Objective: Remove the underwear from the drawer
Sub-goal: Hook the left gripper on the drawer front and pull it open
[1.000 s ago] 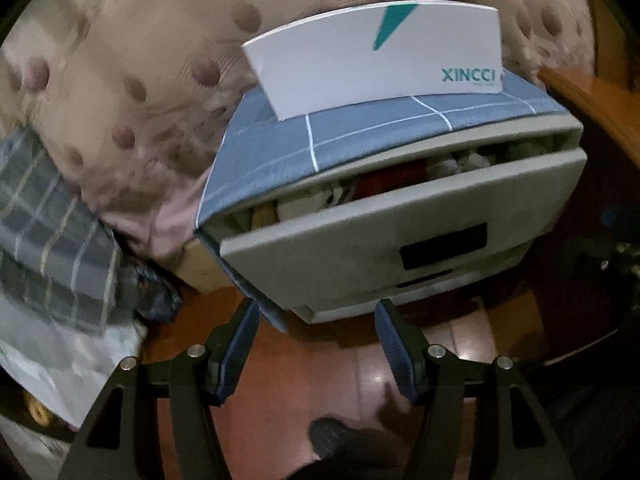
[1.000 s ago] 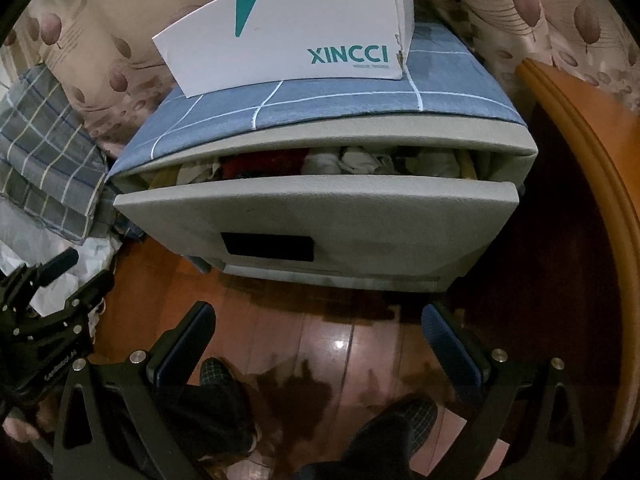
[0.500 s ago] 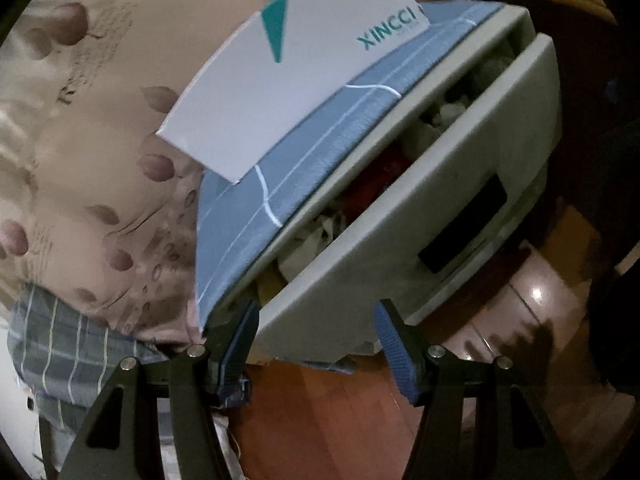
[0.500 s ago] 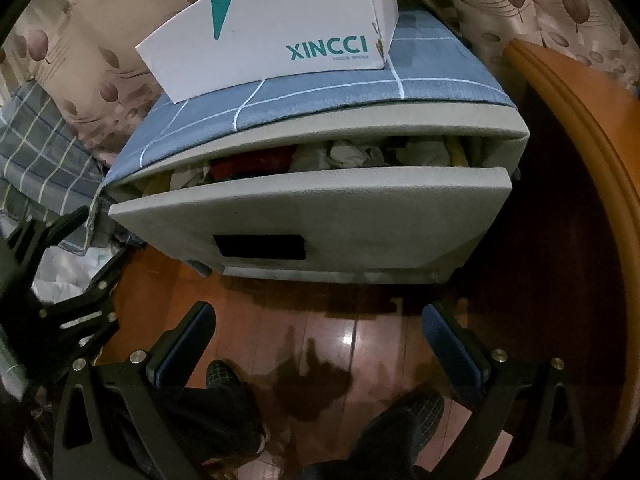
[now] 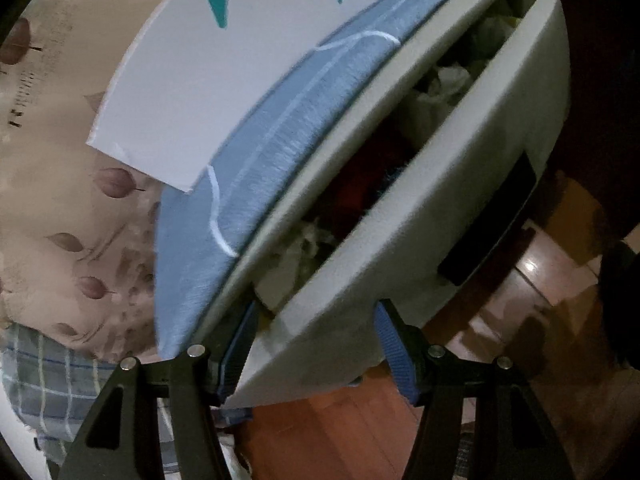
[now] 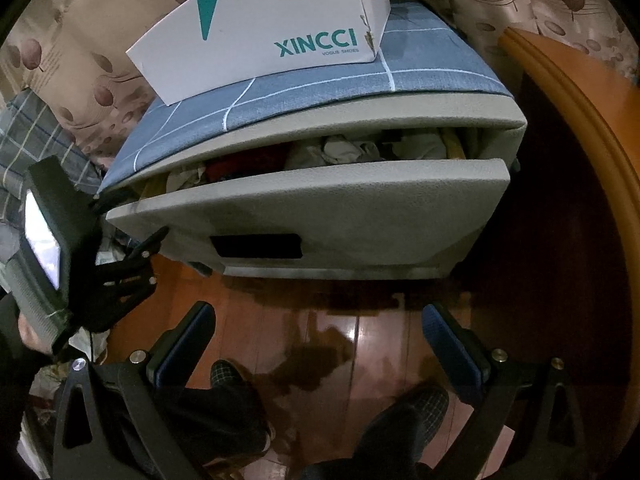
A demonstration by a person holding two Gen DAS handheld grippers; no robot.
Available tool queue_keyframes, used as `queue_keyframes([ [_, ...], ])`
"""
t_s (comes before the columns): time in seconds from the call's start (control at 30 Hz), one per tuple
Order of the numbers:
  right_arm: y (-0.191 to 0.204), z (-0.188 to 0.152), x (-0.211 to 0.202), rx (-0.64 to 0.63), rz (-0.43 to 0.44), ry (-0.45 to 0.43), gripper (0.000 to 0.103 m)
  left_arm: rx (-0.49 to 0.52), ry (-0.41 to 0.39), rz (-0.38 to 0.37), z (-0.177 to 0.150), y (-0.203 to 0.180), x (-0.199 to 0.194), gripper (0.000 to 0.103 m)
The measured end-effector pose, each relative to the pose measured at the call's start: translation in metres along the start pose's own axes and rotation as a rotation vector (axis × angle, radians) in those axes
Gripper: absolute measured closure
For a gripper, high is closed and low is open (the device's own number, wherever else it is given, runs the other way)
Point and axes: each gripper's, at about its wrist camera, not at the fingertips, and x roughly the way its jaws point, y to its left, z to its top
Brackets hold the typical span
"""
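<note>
A grey drawer (image 6: 340,204) stands pulled partly out of a low grey cabinet. Crumpled underwear fills it: white pieces (image 6: 348,148) and a red piece (image 6: 248,162). In the left wrist view the drawer (image 5: 460,184) runs diagonally, with red cloth (image 5: 360,184) and white cloth (image 5: 444,84) inside. My left gripper (image 5: 316,344) is open, its fingers either side of the drawer front's left corner. It also shows in the right wrist view (image 6: 132,256) at that corner. My right gripper (image 6: 316,344) is open and empty, held back over the floor.
A white XINCCI shoe box (image 6: 264,36) sits on a blue checked cloth (image 6: 320,84) on the cabinet. A leaf-print curtain (image 6: 80,68) hangs behind, plaid fabric (image 6: 24,132) lies left, an orange wooden edge (image 6: 580,92) runs right. Feet (image 6: 404,412) stand on the wood floor.
My left gripper has moved in and tilted, reaching the drawer's left corner. My right gripper has come slightly closer to the cabinet. The drawer stays equally open.
</note>
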Motion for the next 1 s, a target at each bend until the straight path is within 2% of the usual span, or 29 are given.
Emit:
queue_keyframes([
  [0.27,-0.003,0.0,0.001,0.007,0.01,0.002,0.001,0.07,-0.009,-0.012,-0.002,-0.01,0.011,0.032],
  [0.43,-0.004,0.001,0.001,0.008,0.01,0.001,0.001,0.115,-0.016,0.029,-0.006,-0.02,0.012,0.03],
  [0.6,-0.004,0.001,-0.001,0.012,0.01,-0.004,0.001,0.081,-0.003,-0.02,-0.007,-0.014,0.006,0.03],
  [0.73,-0.005,0.002,-0.004,0.017,0.016,-0.018,0.001,0.107,0.002,-0.021,-0.017,-0.024,-0.005,0.03],
  [1.0,0.003,0.003,-0.018,-0.014,-0.008,-0.085,0.001,0.113,0.053,-0.117,-0.039,-0.036,-0.036,0.03],
])
